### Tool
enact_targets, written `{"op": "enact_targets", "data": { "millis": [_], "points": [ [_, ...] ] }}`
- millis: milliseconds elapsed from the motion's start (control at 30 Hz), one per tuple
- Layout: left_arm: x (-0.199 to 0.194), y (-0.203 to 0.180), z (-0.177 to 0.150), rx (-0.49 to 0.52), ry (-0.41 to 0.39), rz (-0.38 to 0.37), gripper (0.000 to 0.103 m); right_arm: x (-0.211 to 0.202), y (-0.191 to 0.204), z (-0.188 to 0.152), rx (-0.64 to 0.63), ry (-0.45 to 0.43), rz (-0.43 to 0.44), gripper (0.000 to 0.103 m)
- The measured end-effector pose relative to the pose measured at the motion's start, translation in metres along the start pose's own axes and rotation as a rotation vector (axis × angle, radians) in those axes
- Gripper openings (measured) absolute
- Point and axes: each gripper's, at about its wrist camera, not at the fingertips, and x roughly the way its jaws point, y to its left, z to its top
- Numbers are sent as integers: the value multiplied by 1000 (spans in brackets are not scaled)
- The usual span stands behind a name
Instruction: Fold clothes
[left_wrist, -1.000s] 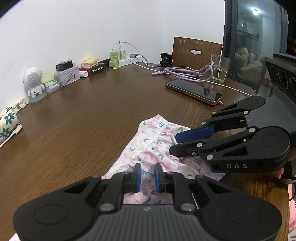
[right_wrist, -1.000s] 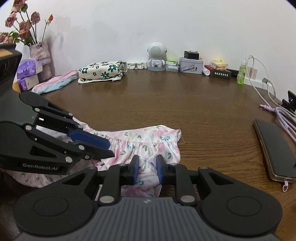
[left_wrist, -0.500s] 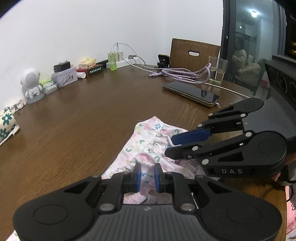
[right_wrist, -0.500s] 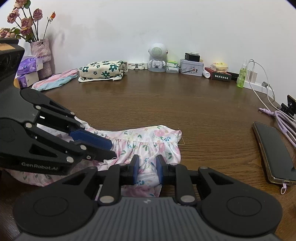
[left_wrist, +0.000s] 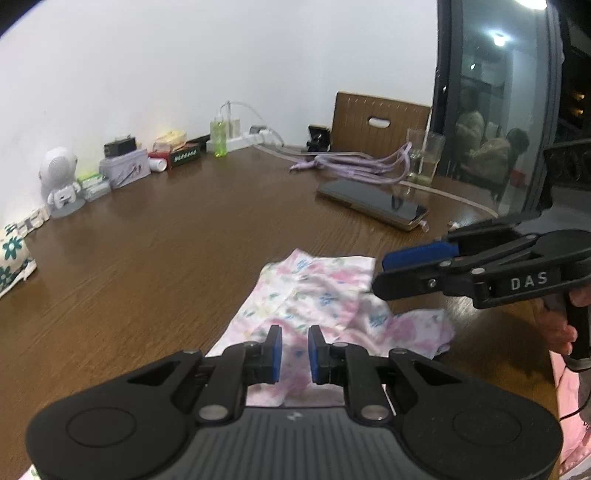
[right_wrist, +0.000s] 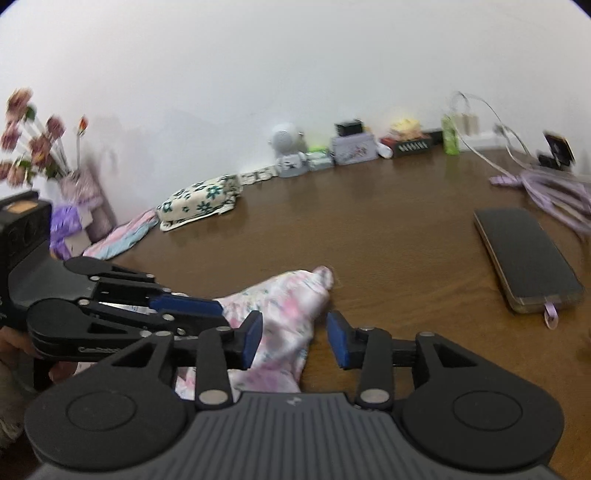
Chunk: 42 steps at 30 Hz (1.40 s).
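While bunched, floral garment (left_wrist: 314, 295) between hand-held grippers.

Bare wooden table (right_wrist: 388, 236) lies open ahead; a phone (right_wrist: 524, 258) and purple cables (right_wrist: 554, 188) block the right.

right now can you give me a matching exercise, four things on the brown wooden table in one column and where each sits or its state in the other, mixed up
Things:
1. pink floral garment
2. black smartphone
3. right gripper
4. white round-headed robot figurine

Places or states:
a. against the wall, at the table's back edge
b. crumpled near the table's front, in front of both grippers
c. lying flat beside the purple cables
d. jaws apart, cloth lying between them

Pairs: 1-b, 2-c, 3-d, 4-a
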Motion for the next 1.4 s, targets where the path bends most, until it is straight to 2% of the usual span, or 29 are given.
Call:
{"op": "enact_targets", "data": {
  "millis": [133,233,300,633,1067,1267,1400],
  "points": [
    [3,-7,1,25,11,-20,14,2,-17,-3,117,26,35,40],
    [10,-10,-3,27,41,-14,14,9,-21,-4,198,31,75,48],
    [11,-9,-6,23,38,-15,15,15,-23,-5,246,34,98,49],
    [10,-6,-9,11,29,-23,16,37,-14,-5,286,42,70,48],
    [8,-2,-10,-1,12,-37,15,50,-10,-8,347,55,49,8],
    [-10,3,-9,-20,-18,-35,16,41,-2,0,279,30,27,4],
    [-35,6,-9,4,-48,-2,16,33,11,9,194,11,-11,4]
  ]
}}
